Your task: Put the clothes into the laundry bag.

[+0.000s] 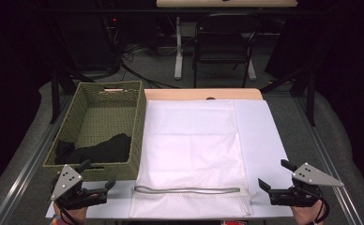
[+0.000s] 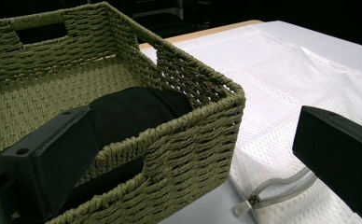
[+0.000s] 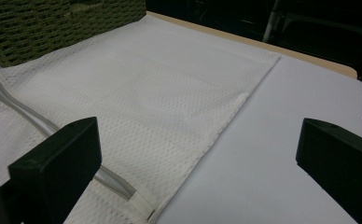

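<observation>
Left gripper: your left gripper [image 1: 97, 187] sits at the lower left of the high view, jaws spread wide with nothing between them, just before the basket's near wall.
Right gripper: your right gripper [image 1: 274, 179] sits at the lower right, jaws wide apart and empty, just beside the bag's right edge.
Mesh bag: the white mesh bag [image 1: 192, 154] lies flat mid-frame on the surface [image 1: 264, 140], long axis running from you to the far edge.
Zipper: its grey zipper [image 1: 187, 190] runs left to right across the near end.
Basket: the green woven basket [image 1: 138, 136] touches the bag's left edge, a black cloth [image 1: 100, 150] inside.
</observation>
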`<state>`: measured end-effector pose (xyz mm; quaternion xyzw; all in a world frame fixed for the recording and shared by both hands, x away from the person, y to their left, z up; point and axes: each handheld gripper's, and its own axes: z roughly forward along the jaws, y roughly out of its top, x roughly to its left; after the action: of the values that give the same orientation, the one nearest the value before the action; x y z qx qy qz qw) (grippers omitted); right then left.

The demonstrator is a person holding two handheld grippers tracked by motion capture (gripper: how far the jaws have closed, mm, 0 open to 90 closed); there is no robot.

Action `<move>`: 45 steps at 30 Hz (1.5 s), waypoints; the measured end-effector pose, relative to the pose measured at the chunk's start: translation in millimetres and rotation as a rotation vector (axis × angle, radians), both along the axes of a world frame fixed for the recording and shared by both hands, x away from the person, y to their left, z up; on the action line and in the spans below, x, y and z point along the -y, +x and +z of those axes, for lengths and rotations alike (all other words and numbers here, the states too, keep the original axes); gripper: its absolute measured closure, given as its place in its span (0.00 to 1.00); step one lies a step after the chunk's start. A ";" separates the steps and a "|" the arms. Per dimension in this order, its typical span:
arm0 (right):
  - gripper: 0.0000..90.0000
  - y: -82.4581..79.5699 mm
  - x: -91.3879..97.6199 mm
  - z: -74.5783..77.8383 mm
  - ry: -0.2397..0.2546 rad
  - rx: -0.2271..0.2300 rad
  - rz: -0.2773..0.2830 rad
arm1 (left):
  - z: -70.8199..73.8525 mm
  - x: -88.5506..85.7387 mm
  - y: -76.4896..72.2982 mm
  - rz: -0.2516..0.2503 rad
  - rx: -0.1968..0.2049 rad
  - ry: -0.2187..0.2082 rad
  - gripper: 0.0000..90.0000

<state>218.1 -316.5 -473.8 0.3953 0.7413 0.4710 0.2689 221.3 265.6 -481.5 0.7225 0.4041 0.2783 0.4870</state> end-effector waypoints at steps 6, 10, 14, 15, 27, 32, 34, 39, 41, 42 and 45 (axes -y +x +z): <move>0.00 7.8 -10.9 -1.7 -0.014 -0.039 0.033 | -0.5 0.0 0.2 0.003 -0.004 0.002 0.00; 0.00 13.0 -22.6 -3.2 -0.036 -0.067 0.064 | -0.5 0.1 0.1 0.004 -0.005 0.002 0.00; 0.00 19.0 -34.1 -5.4 -0.047 -0.099 0.094 | -0.7 0.6 0.6 0.002 -0.009 0.003 0.00; 0.00 21.1 -36.8 -6.1 -0.053 -0.102 0.104 | -0.7 0.7 0.7 0.001 -0.009 0.004 0.00; 0.00 47.4 -79.0 -15.9 -0.106 -0.176 0.216 | -1.3 0.7 1.3 -0.001 -0.014 0.005 0.00; 0.00 58.4 -98.0 -21.9 -0.126 -0.210 0.261 | -1.2 0.5 1.2 -0.002 -0.013 0.006 0.00; 0.00 61.8 -104.9 -24.0 -0.135 -0.220 0.279 | -1.1 0.7 1.1 -0.003 -0.012 0.008 0.00; 0.00 69.1 -120.6 -31.2 -0.159 -0.247 0.316 | -1.1 0.9 1.1 -0.004 -0.012 0.009 0.00; 0.00 72.4 -126.2 -34.6 -0.165 -0.256 0.326 | -1.2 1.0 1.3 -0.005 -0.012 0.009 0.00; 0.00 73.9 -129.5 -36.6 -0.173 -0.263 0.329 | -1.2 1.0 1.4 -0.005 -0.013 0.010 0.00; 0.00 79.2 -140.7 -43.7 -0.195 -0.288 0.352 | -1.2 1.1 1.4 -0.005 -0.013 0.009 0.00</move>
<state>297.2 -175.8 -517.4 0.2952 0.8714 0.3755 0.1114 222.6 264.5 -482.7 0.7276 0.4041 0.2743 0.4818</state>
